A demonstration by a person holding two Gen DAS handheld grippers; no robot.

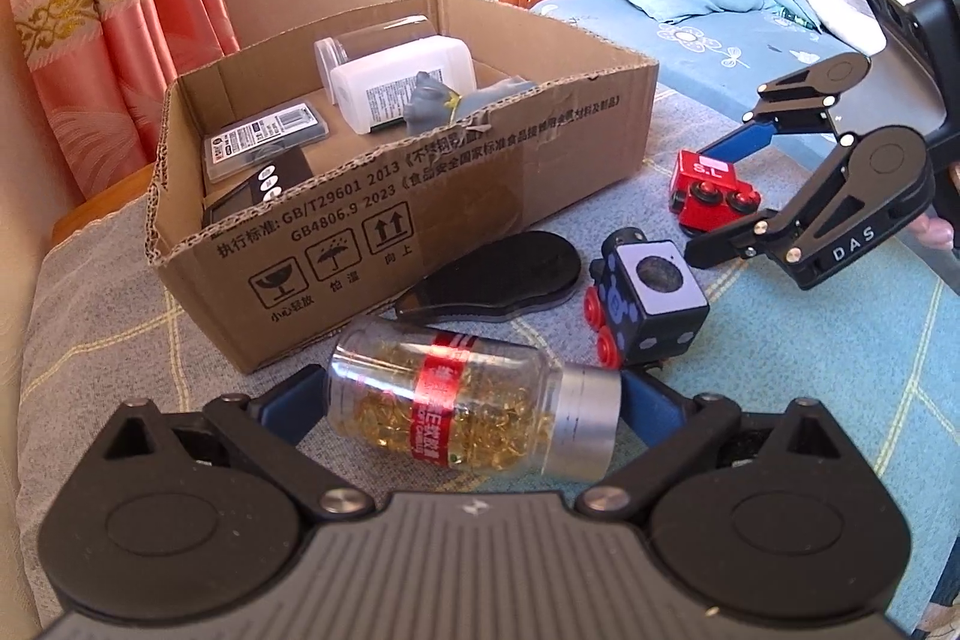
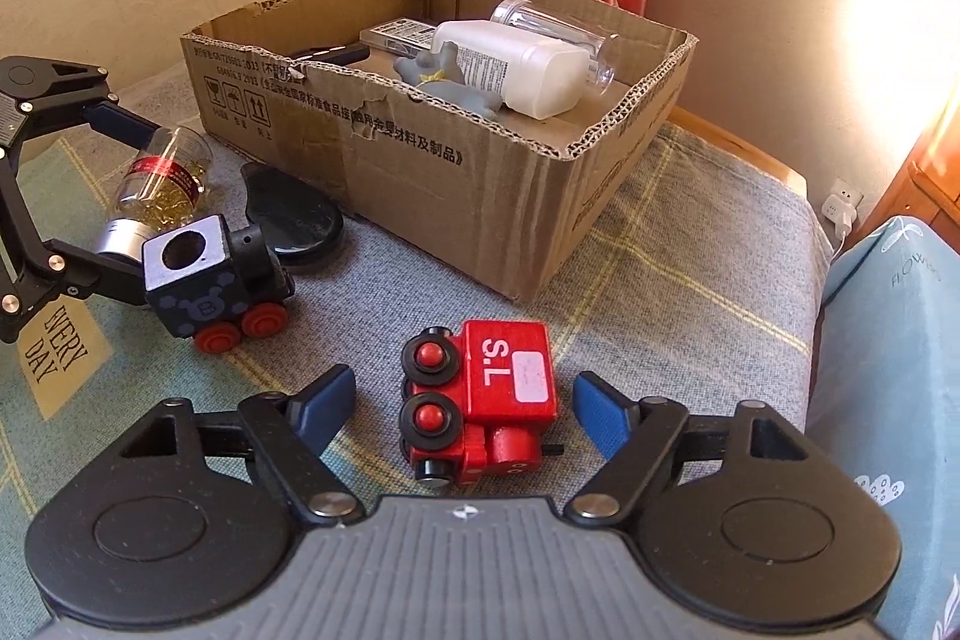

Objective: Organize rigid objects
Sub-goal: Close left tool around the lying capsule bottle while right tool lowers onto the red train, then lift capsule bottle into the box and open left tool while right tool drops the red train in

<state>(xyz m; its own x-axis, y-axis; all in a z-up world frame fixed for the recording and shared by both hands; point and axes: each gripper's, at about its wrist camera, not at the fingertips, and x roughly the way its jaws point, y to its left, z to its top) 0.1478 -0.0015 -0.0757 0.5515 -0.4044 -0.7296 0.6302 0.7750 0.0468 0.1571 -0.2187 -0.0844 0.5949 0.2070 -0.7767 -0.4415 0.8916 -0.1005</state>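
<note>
Grey plaid cloth (image 2: 690, 244) covers the surface, probably a bed or bench, with a teal patch toward the near side. On it: open cardboard box (image 2: 456, 184), clear bottle (image 1: 456, 400) of gold capsules on its side, flat black oval piece (image 1: 498, 277) beside the box, black toy train (image 2: 216, 280), red toy train (image 2: 486, 394) tipped on its side.

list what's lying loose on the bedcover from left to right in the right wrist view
capsule bottle → black toy train → black oval pad → red toy train
</note>
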